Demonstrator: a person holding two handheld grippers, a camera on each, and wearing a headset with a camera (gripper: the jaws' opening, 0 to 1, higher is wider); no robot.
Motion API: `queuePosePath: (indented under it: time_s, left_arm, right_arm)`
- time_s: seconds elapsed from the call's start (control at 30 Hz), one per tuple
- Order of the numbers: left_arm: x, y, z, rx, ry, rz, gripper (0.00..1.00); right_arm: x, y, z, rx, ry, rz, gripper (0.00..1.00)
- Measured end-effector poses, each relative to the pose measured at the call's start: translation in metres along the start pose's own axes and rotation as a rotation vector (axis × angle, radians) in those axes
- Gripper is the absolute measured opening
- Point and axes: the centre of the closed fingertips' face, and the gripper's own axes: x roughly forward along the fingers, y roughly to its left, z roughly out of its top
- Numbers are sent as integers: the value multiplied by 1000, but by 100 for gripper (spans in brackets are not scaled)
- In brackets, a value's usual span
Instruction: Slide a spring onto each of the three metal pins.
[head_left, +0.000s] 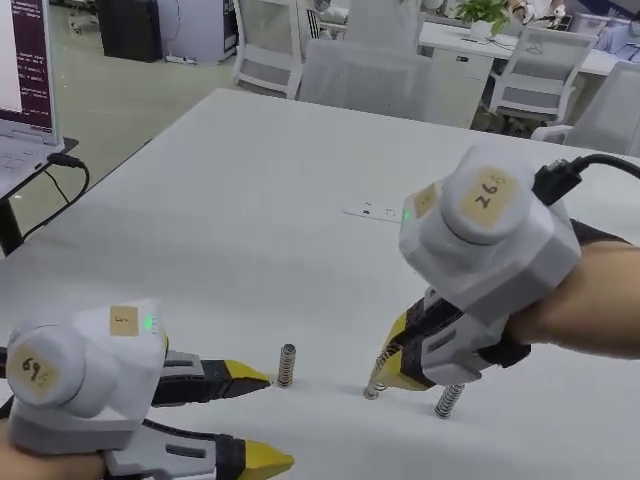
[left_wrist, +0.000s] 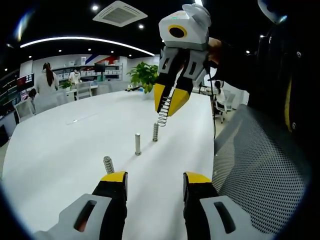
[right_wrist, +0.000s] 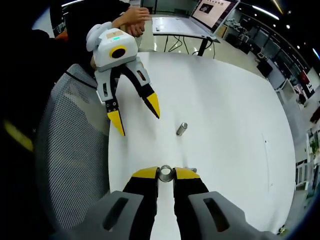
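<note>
We pinch a spring (left_wrist: 162, 112) near its upper end in the right gripper (right_wrist: 165, 175), its tail slanting down near the bare middle pin (left_wrist: 137, 144). It seems light, bendy and slippery, so we squeeze gently. Our left gripper (left_wrist: 156, 177) gapes wide, holding nothing

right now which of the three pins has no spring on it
The middle pin: bare smooth metal, while the near pin and the far pin each wear a spring.
</note>
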Motion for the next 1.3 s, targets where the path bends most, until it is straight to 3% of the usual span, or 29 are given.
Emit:
queuePosePath:
  time_s: [0.53,0.8,1.3]
  left_arm:
    - [-6,2,2,-32,-30,34,52]
    - [-3,-3,0,-15,-19,21,59]
    - [-1,-7,-2,-21,-11,-3,61]
  right_arm:
    - [-2,-16,-7,31,2,-31,8]
    - [-2,-28,-12,62,-1,-43,8]
    - [10,-48,-16,100,16,-39,8]
